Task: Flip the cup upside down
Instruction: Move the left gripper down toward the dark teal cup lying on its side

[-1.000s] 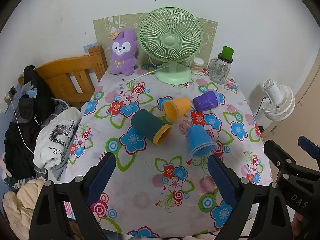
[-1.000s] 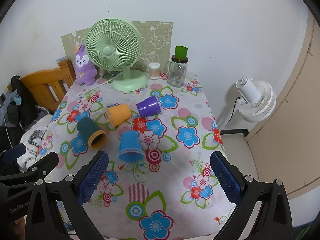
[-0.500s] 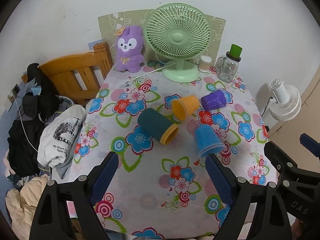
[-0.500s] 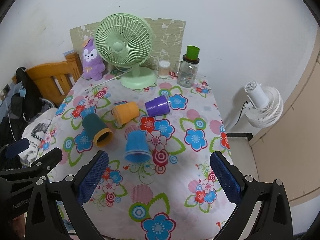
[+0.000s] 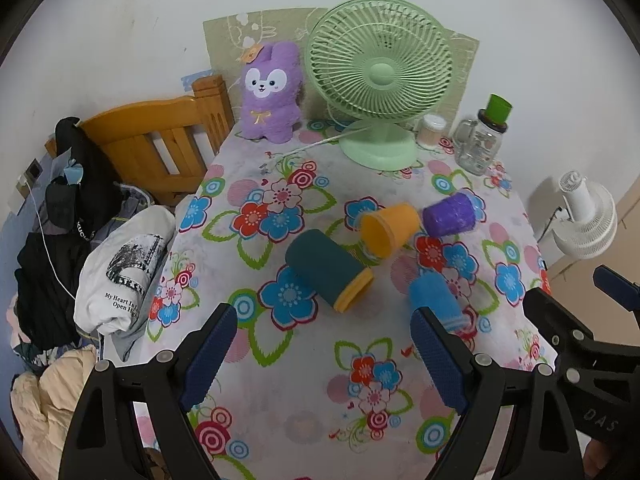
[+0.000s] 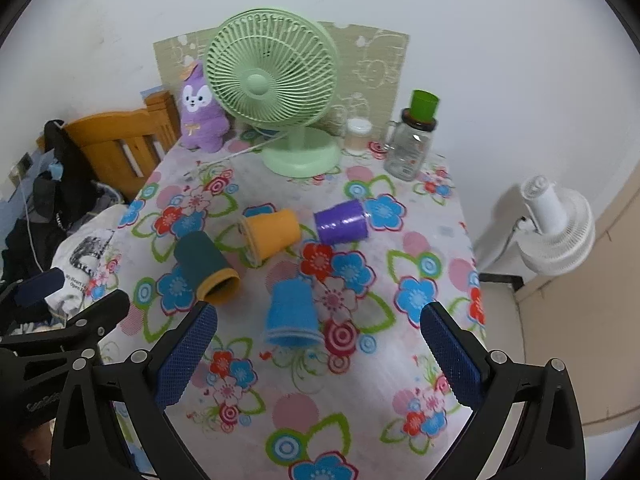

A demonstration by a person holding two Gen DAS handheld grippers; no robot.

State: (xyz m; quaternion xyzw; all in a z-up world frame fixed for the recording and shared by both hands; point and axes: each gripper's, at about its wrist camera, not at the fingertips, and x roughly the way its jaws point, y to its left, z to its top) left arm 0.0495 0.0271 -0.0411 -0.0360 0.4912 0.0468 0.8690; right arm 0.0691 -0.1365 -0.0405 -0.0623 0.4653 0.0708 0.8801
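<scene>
Several cups lie on their sides on the flowered tablecloth [image 5: 280, 360]: a dark teal cup with an orange rim [image 5: 326, 274] [image 6: 206, 267], an orange cup [image 5: 390, 226] [image 6: 272, 234], a purple cup [image 5: 450, 216] [image 6: 341, 223] and a blue cup [image 5: 434, 300] [image 6: 292, 314]. My left gripper [image 5: 324, 360] is open and empty, above the table's near part, short of the teal and blue cups. My right gripper [image 6: 318, 364] is open and empty, just short of the blue cup.
A green desk fan [image 5: 380, 80], a purple plush rabbit [image 5: 272, 92], a small jar [image 5: 430, 132] and a glass bottle with a green cap [image 5: 482, 144] stand at the table's back. A wooden chair [image 5: 160, 148] with clothes is at the left, a white fan [image 5: 584, 220] at the right.
Both grippers have moved forward toward the cups, which now look larger and nearer. Both stay open. The cups have not moved.
</scene>
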